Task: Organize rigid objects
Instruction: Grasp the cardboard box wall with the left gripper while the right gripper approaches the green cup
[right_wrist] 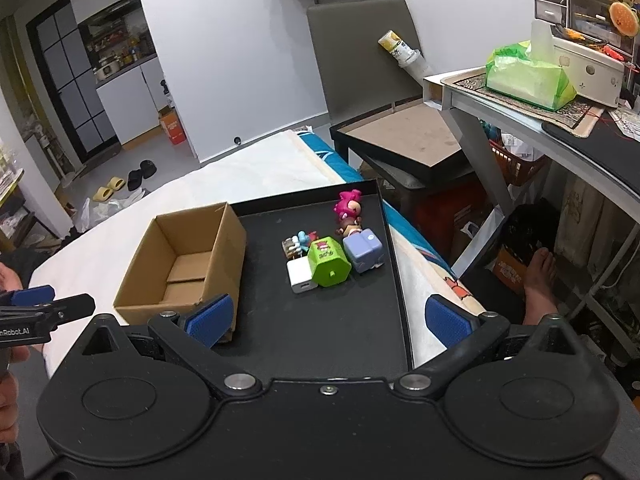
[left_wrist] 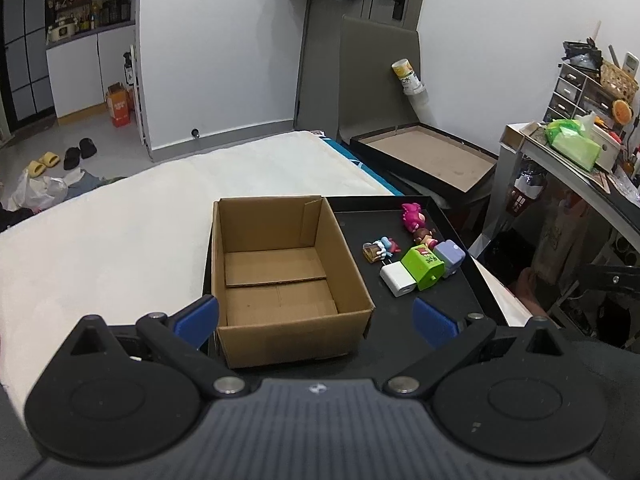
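left hand-held gripper (left_wrist: 316,322) spread wide, holding nothing | right hand-held gripper (right_wrist: 328,318) same, wide apart, nothing in it | cardboard box (left_wrist: 280,268) sitting empty on black tray (right_wrist: 320,328) | toys: green block (right_wrist: 329,266), white charger (right_wrist: 300,276), purple cube (right_wrist: 363,249), pink-haired figure (right_wrist: 348,204) bunched on the tray beside the box

The left tool (right_wrist: 28,308), at the left edge of the right wrist view, reads "nRobot.AI". Nothing else is legible.
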The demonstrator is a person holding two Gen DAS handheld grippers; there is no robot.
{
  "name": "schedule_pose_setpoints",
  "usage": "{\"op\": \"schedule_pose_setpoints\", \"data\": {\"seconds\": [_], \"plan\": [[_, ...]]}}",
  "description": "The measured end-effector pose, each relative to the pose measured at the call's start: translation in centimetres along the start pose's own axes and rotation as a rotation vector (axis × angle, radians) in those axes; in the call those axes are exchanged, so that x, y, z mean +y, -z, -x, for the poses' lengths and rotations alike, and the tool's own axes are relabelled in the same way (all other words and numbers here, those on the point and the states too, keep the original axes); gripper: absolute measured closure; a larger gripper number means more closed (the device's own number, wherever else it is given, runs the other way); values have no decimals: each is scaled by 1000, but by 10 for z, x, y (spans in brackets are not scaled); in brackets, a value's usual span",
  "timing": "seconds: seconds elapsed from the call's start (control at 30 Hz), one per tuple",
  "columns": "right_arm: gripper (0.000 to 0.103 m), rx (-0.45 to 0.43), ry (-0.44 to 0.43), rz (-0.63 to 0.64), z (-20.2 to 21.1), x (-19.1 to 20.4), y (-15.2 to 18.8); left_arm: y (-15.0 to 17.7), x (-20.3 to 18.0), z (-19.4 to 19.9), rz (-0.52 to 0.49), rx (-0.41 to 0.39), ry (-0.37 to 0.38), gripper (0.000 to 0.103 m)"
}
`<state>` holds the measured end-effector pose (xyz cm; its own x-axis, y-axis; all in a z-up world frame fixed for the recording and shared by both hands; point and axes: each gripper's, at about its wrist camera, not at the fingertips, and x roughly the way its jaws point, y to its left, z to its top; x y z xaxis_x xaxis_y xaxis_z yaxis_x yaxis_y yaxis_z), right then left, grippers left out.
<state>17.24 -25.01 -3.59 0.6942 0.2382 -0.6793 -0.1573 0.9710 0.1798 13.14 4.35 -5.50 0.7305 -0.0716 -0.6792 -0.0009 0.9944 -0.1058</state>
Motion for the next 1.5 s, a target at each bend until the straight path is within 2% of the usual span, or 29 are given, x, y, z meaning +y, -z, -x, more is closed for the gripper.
{"op": "schedule_pose_setpoints", "data": {"seconds": [0.53,0.77,0.87,1.07,1.23,1.37,1.5], "plan": [[0,22,29,-11,-39,-6,-11,-14,38,-59,65,50,-20,3],[1,36,36,9,-56,-5,-20,-3,58,-72,120,43,-24,5],[4,47,37,20,-64,-2,-24,2,69,-80,138,49,-31,8],[4,63,33,41,-83,8,-30,11,93,-91,215,66,-37,30],[9,79,20,62,-101,15,-35,15,108,-102,269,77,-35,50],[11,95,10,81,-118,20,-37,18,114,-108,305,91,-18,60],[20,128,12,100,-141,22,-39,20,120,-115,342,115,10,76]]}}
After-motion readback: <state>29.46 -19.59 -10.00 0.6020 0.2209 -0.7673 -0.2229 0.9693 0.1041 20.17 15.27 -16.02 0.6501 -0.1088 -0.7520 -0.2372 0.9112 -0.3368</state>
